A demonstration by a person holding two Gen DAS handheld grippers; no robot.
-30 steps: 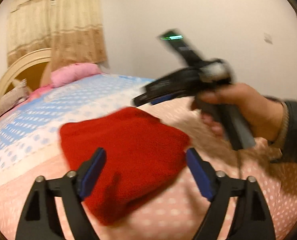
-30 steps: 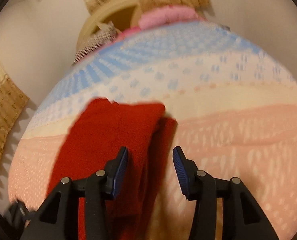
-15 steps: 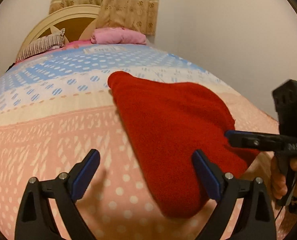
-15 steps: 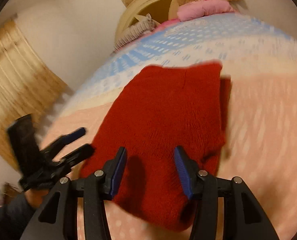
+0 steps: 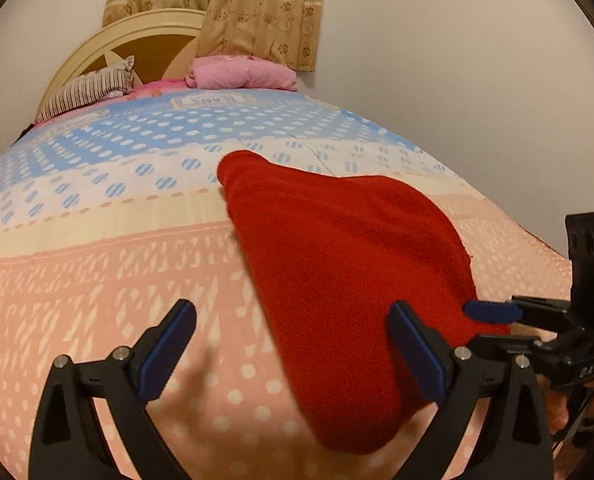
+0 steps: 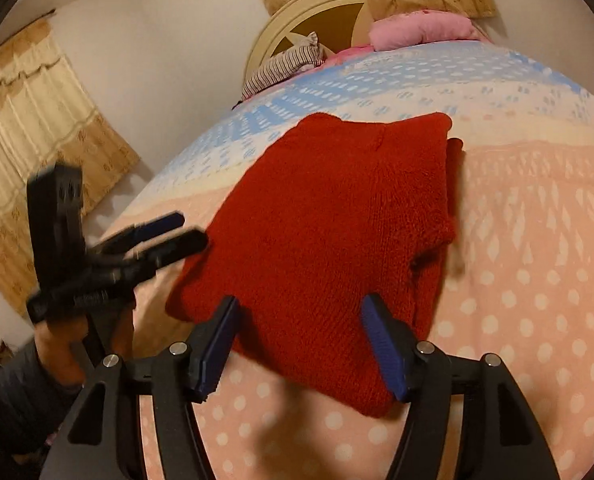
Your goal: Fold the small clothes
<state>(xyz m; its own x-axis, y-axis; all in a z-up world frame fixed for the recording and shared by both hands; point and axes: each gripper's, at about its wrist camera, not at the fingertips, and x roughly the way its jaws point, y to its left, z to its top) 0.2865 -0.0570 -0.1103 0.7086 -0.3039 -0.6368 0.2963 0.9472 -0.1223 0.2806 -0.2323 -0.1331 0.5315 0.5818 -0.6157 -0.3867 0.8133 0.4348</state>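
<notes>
The left claw (image 5: 293, 354) is hanging spread wide over the near part of the bed, gripping nothing; one blue pad (image 5: 415, 354) is floating above the red knit garment (image 5: 349, 272) and the other above bare quilt. Its jaws have just been opening, with only the garment's left side under the gap, not pinched. I take it that it is being kept low and apart so it can come down on that edge next.

Going from big to small: the bed (image 5: 97, 280) is carrying everything, its dotted quilt running pink near me and blue towards the headboard (image 5: 97, 52), where a pink bundle (image 5: 241, 74) and a striped pillow (image 5: 85, 92) are sitting well apart from the work. The red garment is lying flat on the pink part, already doubled over by the look of it, with a second layer peeking out along its right side in the right wrist view (image 6: 455, 168). Its long axis is running from the near edge of the bed away towards the headboard, the far end reaching the pale band, the near end tapering towards the claws.

The right claw (image 6: 301, 348) is released too, jaws just opened further, straddling the garment's near end without pressing it. Both are probably lining up for another fold.
</notes>
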